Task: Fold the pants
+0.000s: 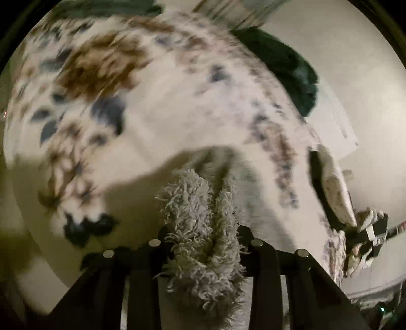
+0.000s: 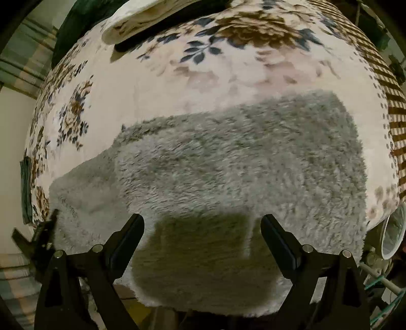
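**Left clamps pants edge, right open above the fold**

Grey fleece pants (image 2: pixel 215 177) spread flat on floral blanket (image 2: pixel 177 83) covering the bed, lying across the near part toward the near edge, already looking like a doubled rectangle in right wrist view. Some fabric overhanging the near edge of the bed, low in that view.

Left gripper (image 1: pixel 203 228): fingers closed on a bunched edge of the pants, fluffy pile squeezed up between them. Left wrist view heavily blurred, so likely mid-motion; which part of the garment is pinched cannot be told. Right gripper (image 2: pixel 203 228): fingers spread wide, holding nothing, poised just above the near portion of the pants with its shadow on the pile.

Likely step in hand: carrying the gripped edge over to make the next fold, right side free to pin or smooth.

To do it well:
- Keep left pinch firm; thick pile slips easily, thin bite may drop.
- Lift enough to clear the lower layer, otherwise drag and wrinkle.
- Lay edge onto the opposite edge, corners matched, before releasing.
- Use right fingers to hold the fold line down, or grab the second corner so the edge travels level.
- Pull overhanging part back onto the bed to avoid weight sliding the stack off.

Elsewhere: dark green cloth (image 1: pixel 284 66) at far edge of the bed, cream folded piece (image 2: pixel 142 20) beside it, well apart from the pants.
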The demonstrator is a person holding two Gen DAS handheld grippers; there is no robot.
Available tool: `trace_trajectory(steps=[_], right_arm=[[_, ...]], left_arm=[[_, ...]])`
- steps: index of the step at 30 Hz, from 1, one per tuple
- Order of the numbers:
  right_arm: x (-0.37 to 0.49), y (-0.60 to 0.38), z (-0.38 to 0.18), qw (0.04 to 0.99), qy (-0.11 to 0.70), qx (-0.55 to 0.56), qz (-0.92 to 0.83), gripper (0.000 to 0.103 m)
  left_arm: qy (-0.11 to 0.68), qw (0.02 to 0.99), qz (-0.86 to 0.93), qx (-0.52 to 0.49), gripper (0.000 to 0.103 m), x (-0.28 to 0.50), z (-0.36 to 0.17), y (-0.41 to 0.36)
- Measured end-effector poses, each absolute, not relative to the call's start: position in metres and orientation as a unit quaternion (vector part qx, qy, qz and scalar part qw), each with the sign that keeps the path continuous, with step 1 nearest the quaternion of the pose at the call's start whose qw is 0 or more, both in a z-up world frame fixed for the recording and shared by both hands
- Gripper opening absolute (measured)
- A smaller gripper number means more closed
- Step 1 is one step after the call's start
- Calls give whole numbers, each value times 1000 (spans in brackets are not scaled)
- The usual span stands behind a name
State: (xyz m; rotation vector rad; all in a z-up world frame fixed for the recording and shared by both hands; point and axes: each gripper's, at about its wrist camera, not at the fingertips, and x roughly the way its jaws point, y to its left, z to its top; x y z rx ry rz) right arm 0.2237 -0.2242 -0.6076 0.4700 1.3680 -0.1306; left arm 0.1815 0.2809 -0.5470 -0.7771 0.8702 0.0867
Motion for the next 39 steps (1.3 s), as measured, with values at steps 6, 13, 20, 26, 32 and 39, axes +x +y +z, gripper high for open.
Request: trace_trajectory(steps=[6, 13, 20, 26, 32, 39], right_arm=[[205, -261, -594, 751, 606, 251, -70, 95], [155, -329, -574, 757, 570, 303, -101, 95], [92, -412, -573, 750, 542, 344, -159, 95], [57, -468, -572, 746, 522, 365, -195, 95], [41, -497, -572, 742, 513, 380, -203, 95], [45, -504, -576, 732, 503, 432, -154, 100]], left_arm=[[366, 872, -50, -320, 26, 173, -443, 216], [380, 867, -192, -261, 26, 158, -364, 66], [437, 829, -284, -202, 26, 146, -388, -90], [503, 797, -310, -128, 27, 134, -433, -181], [546, 776, -301, -96, 44, 128, -439, -208], [544, 762, -334, -109, 101, 136, -401, -196]])
